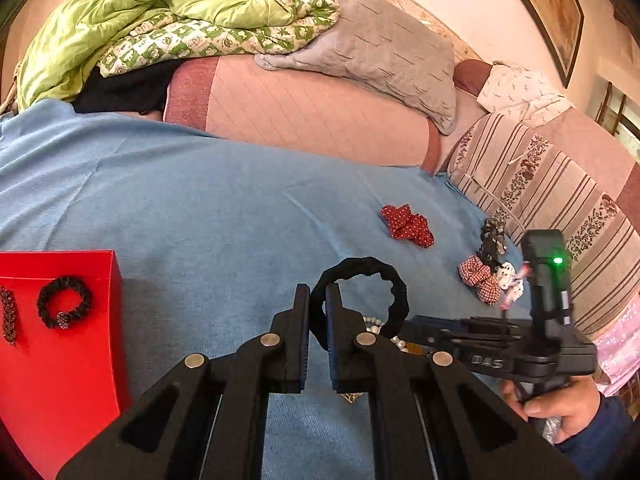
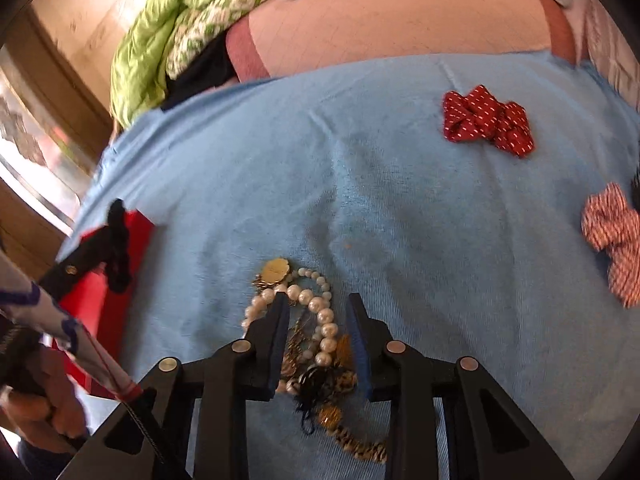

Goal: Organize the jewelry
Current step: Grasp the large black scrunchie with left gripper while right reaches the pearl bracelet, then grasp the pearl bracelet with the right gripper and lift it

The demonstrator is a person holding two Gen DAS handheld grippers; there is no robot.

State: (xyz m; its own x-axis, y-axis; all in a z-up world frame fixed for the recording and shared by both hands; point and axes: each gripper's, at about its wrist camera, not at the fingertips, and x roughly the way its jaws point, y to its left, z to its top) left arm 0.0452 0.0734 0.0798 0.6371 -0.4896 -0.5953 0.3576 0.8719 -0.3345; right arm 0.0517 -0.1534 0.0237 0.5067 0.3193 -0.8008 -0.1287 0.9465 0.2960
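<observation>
Blue cloth (image 1: 208,208) covers the bed where the work goes on, with pillows and bedding piled at its far edge.

Nearest in the left wrist view, the left gripper (image 1: 317,320) has its jaws clamped on a black hair tie (image 1: 362,292), whose loop stands up from the pads toward one o'clock, clear of the cloth. At nine o'clock sits a red box (image 1: 60,360); a dark beaded ring (image 1: 64,302) lies on its top and a dark beaded strip at the very edge of the view. At three o'clock a hand (image 1: 560,408) grips the handle of the other tool.

In the right wrist view, the right gripper (image 2: 318,344) points down at a heap of jewelry (image 2: 316,344) on the cloth, its jaws apart and straddling the heap; whether the pads touch it cannot be told. A pearl strand (image 2: 320,312) curls between the fingers, a gold pendant (image 2: 276,270) lies just beyond them at twelve o'clock, and darker beaded pieces trail back toward six.

Farther out, a checked scrunchie (image 1: 480,280) and a white spotted scrunchie (image 1: 510,280) lie touching at two o'clock in the left view, with a red dotted scrunchie (image 1: 408,226) beyond them. Farthest off lie a grey pillow (image 1: 380,52) and a green quilt (image 1: 140,12).
</observation>
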